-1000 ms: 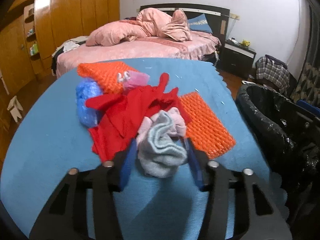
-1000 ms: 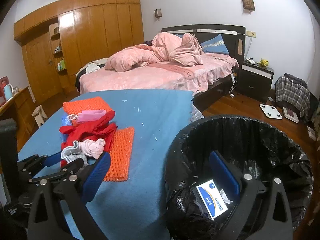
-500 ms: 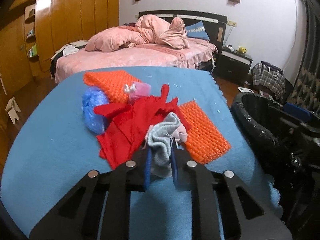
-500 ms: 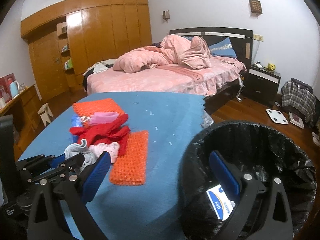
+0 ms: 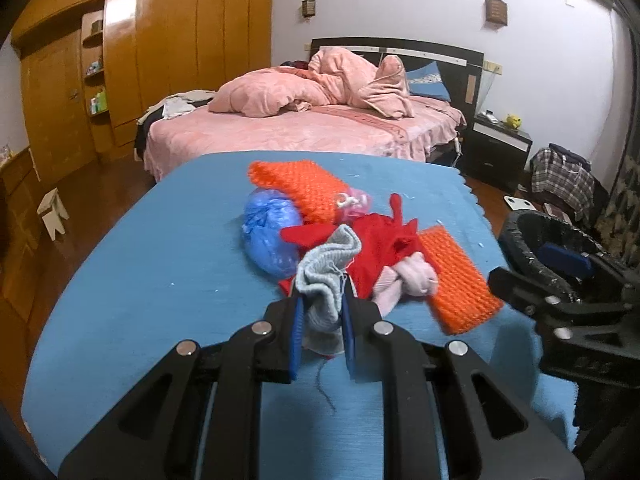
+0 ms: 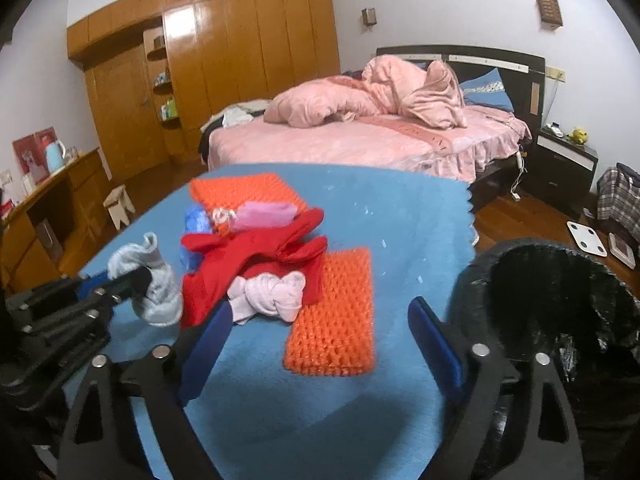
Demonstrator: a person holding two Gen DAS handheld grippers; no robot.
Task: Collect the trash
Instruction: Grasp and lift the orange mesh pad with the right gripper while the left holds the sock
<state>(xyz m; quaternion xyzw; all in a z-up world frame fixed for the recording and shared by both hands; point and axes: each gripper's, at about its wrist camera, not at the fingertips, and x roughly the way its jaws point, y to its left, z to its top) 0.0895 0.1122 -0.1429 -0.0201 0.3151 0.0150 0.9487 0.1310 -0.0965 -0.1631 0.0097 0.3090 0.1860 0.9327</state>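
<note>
My left gripper [image 5: 320, 300] is shut on a grey sock [image 5: 326, 276] and holds it just above the blue table [image 5: 160, 280]. The right wrist view shows that gripper [image 6: 120, 280] and the sock [image 6: 156, 280] at the left. A pink sock [image 6: 268, 296] lies on a red cloth [image 6: 248, 256], beside an orange knitted pad [image 6: 336, 312]. My right gripper [image 6: 320, 320] hovers over the table's near right part. Its jaws are closing and grip nothing; the pink sock and the pad lie ahead of them. The bin with a black bag [image 6: 560, 280] stands to its right.
A blue plastic bag [image 5: 268, 232], a second orange pad [image 5: 296, 184] and a small pink item [image 6: 264, 212] lie further back on the table. The table's scalloped right edge [image 6: 472, 216] borders the bin. Beyond are a pink bed [image 5: 320, 132], a nightstand [image 5: 500, 144] and a stool [image 5: 54, 212].
My left gripper closed on the grey sock and raised it away from the pink sock. My right gripper swung left from above the bin to over the table, and its jaws narrowed slightly.
</note>
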